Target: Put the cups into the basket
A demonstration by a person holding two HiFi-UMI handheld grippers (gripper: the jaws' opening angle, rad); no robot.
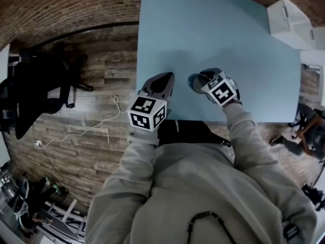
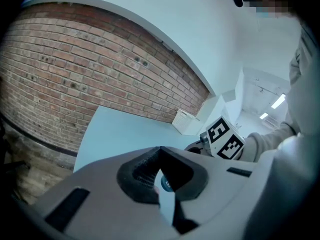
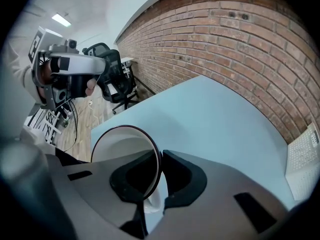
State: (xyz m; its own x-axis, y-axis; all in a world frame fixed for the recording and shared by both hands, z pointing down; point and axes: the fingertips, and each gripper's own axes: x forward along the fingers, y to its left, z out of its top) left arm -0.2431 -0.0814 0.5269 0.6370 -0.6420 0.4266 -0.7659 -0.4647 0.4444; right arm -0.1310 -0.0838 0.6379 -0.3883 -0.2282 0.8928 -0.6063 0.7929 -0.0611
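1. The right gripper (image 3: pixel 159 156) is closed on the cup (image 3: pixel 120 144). Its jaws pinch the thin dark rim, one pad inside the white bowl and one outside.
2. The left gripper (image 2: pixel 160 151) has its jaws together at the tips. I see no cup in it, only a small dark spot in the gap behind the tips, which I cannot name.
3. Both grippers are over the near edge of the blue table (image 1: pixel 213 29), close to the person's body.
4. The white basket (image 1: pixel 287 19) stands at the far right corner of the table, well apart from the cup.
5. I think the step in hand is carrying: the cup is gripped and not yet in the basket.
6. The next move needs a long reach forward and to the right. The release should wait until the cup is inside the basket walls, because a rim grip lets the cup swing.
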